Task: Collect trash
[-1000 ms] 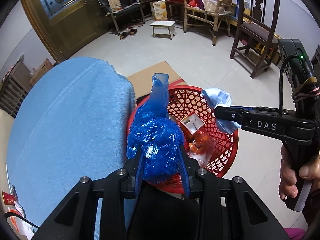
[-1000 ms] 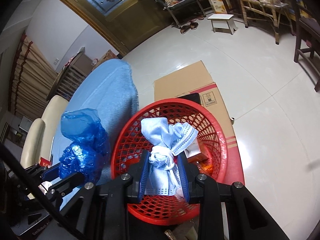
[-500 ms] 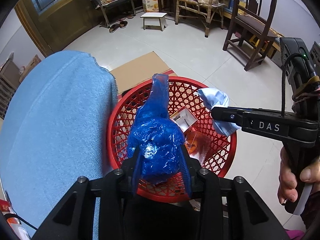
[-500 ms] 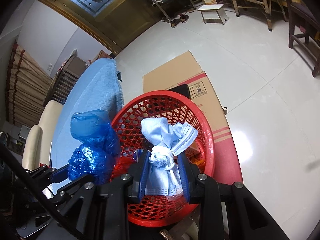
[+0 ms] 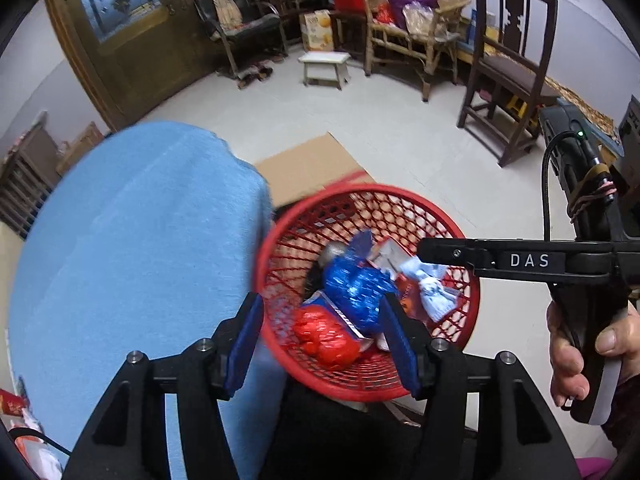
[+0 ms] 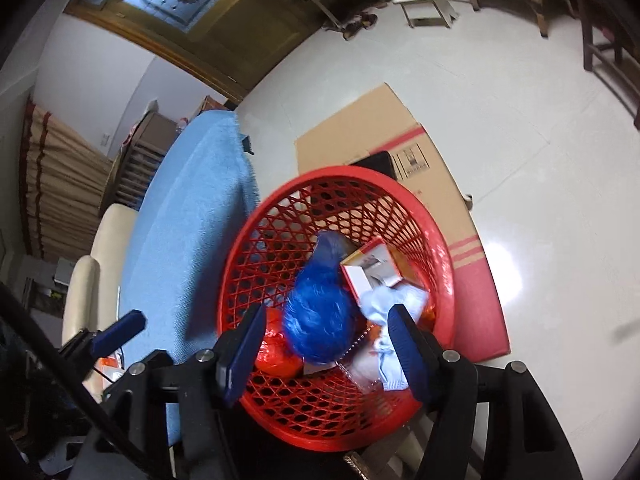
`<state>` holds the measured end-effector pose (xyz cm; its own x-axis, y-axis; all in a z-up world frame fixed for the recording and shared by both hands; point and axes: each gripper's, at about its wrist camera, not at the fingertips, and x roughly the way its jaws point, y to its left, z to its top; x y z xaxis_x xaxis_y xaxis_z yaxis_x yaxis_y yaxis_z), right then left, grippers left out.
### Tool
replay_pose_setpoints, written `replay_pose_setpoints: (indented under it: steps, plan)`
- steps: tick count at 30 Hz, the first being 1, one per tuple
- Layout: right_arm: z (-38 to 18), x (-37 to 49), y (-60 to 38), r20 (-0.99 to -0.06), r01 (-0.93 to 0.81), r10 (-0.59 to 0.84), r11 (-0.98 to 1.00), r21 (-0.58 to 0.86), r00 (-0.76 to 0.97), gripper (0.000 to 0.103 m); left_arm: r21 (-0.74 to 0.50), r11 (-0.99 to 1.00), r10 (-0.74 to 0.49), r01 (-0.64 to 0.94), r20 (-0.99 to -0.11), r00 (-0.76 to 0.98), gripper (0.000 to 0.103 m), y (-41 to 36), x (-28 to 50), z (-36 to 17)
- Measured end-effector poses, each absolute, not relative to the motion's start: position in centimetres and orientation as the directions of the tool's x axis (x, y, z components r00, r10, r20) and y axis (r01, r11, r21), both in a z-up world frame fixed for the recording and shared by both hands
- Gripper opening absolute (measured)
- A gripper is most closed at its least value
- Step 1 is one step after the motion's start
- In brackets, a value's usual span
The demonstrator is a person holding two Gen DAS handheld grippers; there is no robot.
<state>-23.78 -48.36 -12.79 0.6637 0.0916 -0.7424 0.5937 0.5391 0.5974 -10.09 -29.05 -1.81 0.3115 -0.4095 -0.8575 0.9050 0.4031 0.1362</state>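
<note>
A red mesh basket [image 5: 466, 240] [image 6: 440, 248] stands on the floor below both grippers. A crumpled blue plastic bag [image 5: 356, 288] [image 6: 320, 320] lies inside it, with a pale blue face mask [image 5: 434, 296] [image 6: 394, 304] beside it on the right. My left gripper [image 5: 322, 344] hangs over the basket's near rim, its jaws opening and nothing pressed between the pads. My right gripper [image 6: 326, 356] is likewise above the basket, jaws opening, and both pieces of trash lie loose beneath it. From the side it reaches in from the right [image 5: 424, 250].
A red bag [image 5: 324, 340] and a small open carton [image 6: 372, 272] also lie in the basket. A blue cloth-covered table [image 5: 140, 240] borders it on the left. Flat cardboard [image 5: 308, 168] lies behind it on the tiled floor. A wooden chair [image 5: 508, 80] stands far right.
Both grippers have gone from shut to open. The blue bag has dropped out of the left one and the mask out of the right one into the basket.
</note>
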Motion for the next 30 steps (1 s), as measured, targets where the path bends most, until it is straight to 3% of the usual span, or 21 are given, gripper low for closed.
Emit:
replay_pose_setpoints:
  steps: [4,6,10,16,23,30]
  plan:
    - [-10.2,-22.4,-46.9,-0.734,0.559,0.068,0.602,0.570,0.676,0.068,0.220,0.477,-0.421,0.851,-0.793,0.441,0.062,-25.9,-9.4,1.3]
    - [-8.7,-21.3,-45.9,-0.725,0.533,0.051,0.642,0.550,0.686,0.068,0.244,0.533,-0.413,0.810,-0.761,0.501,0.068,-24.1,-8.4,2.8]
    - [-4.3,-18.4,-42.1,-0.692,0.445,0.013,0.757,0.478,0.722,0.068,0.242,0.665,-0.382,0.706,-0.702,0.601,0.070,-19.6,-5.9,5.7]
    - [2.2,-14.5,-33.7,-0.616,0.279,-0.003,0.893,0.353,0.788,0.067,0.235,0.847,-0.259,0.477,-0.602,0.755,0.083,-10.6,-2.9,9.5]
    - [5.0,-12.3,-25.0,-0.592,0.189,0.004,0.946,0.263,0.806,0.067,0.218,0.943,-0.094,0.251,-0.551,0.829,0.084,-0.9,-1.8,11.1]
    - [6.6,-11.3,-18.8,-0.572,0.120,0.009,0.975,0.188,0.821,0.067,0.222,0.963,-0.016,0.151,-0.514,0.858,0.084,3.6,-2.8,11.4]
